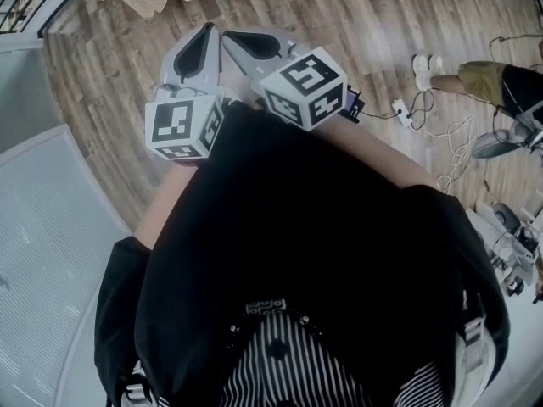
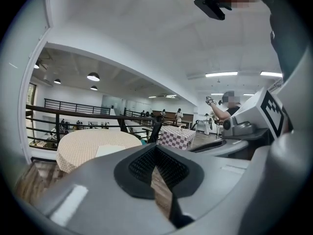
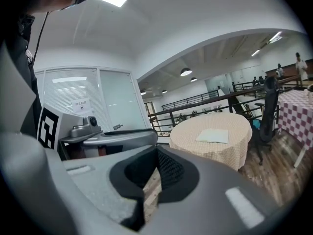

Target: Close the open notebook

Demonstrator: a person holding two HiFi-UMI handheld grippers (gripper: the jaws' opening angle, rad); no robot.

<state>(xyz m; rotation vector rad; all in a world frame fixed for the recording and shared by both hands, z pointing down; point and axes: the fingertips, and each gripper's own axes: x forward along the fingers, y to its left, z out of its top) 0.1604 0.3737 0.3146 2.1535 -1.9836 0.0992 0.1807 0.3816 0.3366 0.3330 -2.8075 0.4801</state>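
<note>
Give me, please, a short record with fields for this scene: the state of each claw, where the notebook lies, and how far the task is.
left claw: shut, nothing between the jaws, held close to the person's chest
right claw: shut, nothing between the jaws, beside the left claw
table: round, checked cloth, well ahead of both claws
notebook: pale, flat on the table; too far away to tell if it is open
floor: wood planks
task: not begun; neither claw is near the notebook

Pale notebook (image 3: 212,135) (flat) on table (image 3: 205,154)
</note>
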